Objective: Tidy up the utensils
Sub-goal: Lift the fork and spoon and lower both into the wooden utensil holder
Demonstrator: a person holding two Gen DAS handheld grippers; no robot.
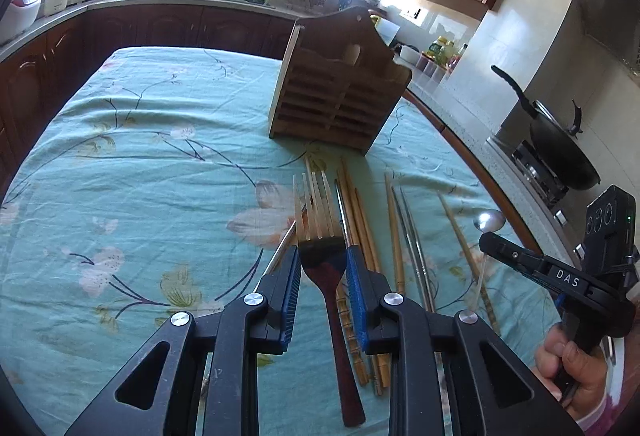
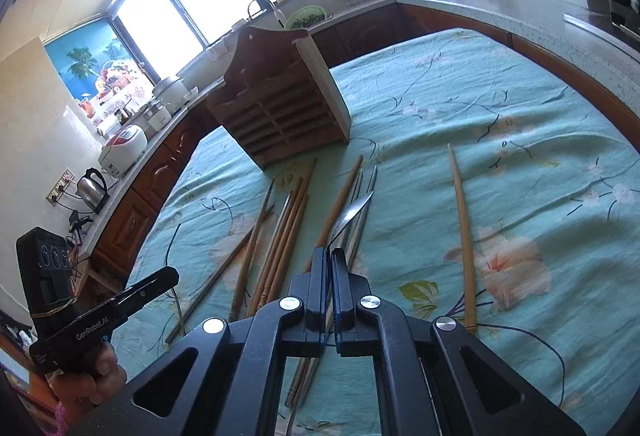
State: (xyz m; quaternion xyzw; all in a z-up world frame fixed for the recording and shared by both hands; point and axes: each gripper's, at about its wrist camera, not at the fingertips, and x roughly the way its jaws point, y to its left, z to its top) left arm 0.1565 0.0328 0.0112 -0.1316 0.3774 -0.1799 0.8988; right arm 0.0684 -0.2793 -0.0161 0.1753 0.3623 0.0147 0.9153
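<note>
Between the blue pads of the left gripper (image 1: 324, 268) sits a wooden fork (image 1: 320, 236), pinched at the neck below its tines, its dark handle trailing back over the floral tablecloth (image 1: 140, 156). It looks light, stiff and dry, so it should hold without slipping. The right gripper (image 2: 331, 262) is closed tight on a metal spoon (image 2: 352, 214), taken by its thin stem with the bowl edge-on; smooth steel like that may swivel in the pads. One fork and one spoon are in view. The chopsticks (image 2: 280, 236) left on the cloth number roughly ten, wooden and metal; overlaps blur the count. One slatted wooden holder (image 1: 340, 92) stands just beyond them.
</note>
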